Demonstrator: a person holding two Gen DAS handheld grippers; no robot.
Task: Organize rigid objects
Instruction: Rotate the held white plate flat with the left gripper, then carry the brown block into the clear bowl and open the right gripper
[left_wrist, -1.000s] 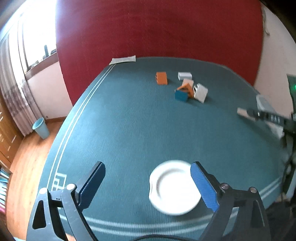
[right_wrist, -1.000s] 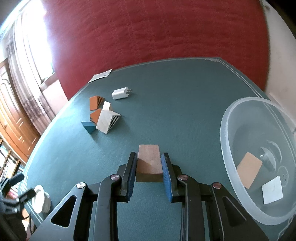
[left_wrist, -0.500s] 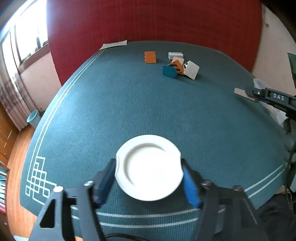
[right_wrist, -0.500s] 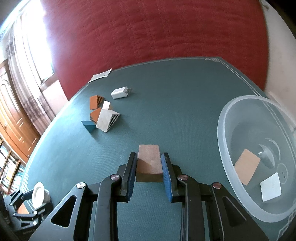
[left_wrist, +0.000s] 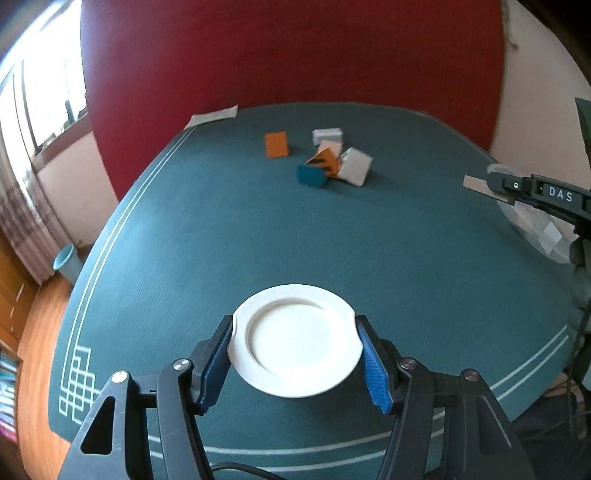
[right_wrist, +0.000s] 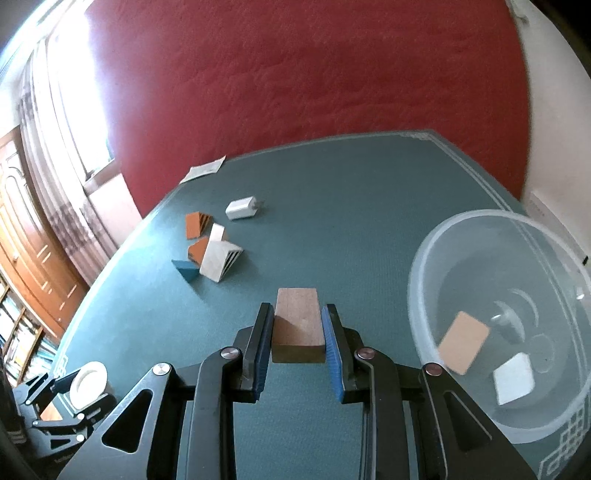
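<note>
My left gripper (left_wrist: 295, 345) is shut on a small white plate (left_wrist: 294, 339) and holds it above the green table (left_wrist: 221, 240). My right gripper (right_wrist: 297, 325) is shut on a brown wooden block (right_wrist: 297, 321), just left of a clear plastic bowl (right_wrist: 436, 273) that holds a tan piece (right_wrist: 463, 341) and a white piece (right_wrist: 513, 376). A cluster of loose pieces lies farther back: an orange block (left_wrist: 277, 144), a teal wedge (left_wrist: 312, 175), a white slotted block (right_wrist: 219, 260) and a white charger (right_wrist: 242, 208).
A paper slip (left_wrist: 214, 116) lies at the table's far left corner. A red wall (right_wrist: 295, 92) stands behind the table. A blue bin (left_wrist: 66, 260) stands on the wooden floor at the left. The right gripper also shows in the left wrist view (left_wrist: 480, 184).
My left gripper has closed on the white plate and lifted it off the table. My right gripper still holds the wooden block, shifted slightly toward the bowl.
</note>
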